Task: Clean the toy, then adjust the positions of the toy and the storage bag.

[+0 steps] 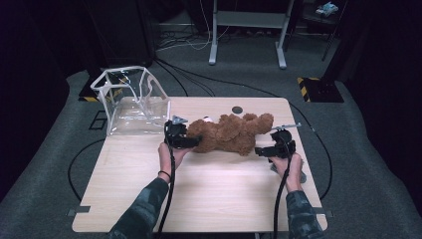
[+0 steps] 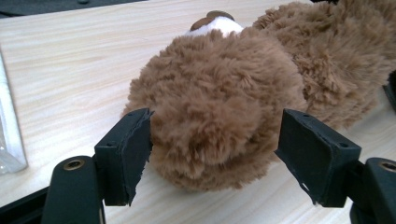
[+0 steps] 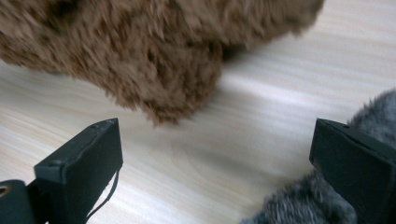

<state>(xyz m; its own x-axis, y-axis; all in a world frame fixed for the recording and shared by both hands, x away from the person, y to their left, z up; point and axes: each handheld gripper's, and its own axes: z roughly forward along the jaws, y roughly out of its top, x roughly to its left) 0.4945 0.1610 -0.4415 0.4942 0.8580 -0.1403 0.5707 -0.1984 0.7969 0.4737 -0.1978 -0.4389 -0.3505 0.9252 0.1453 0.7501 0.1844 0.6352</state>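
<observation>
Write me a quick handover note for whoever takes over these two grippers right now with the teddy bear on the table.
Left gripper: jaws open around one end of the brown teddy bear, pads beside the fur, not clamped on it.
Right gripper: jaws wide open and empty, just short of the bear's other end, with a grey furry thing at its right pad.
The bear lies on its side mid-table; the clear plastic bag stands open at the far left corner.
Done: nothing is in the bag that I can see.
Left: probably grip the bear and move it toward the bag.
</observation>
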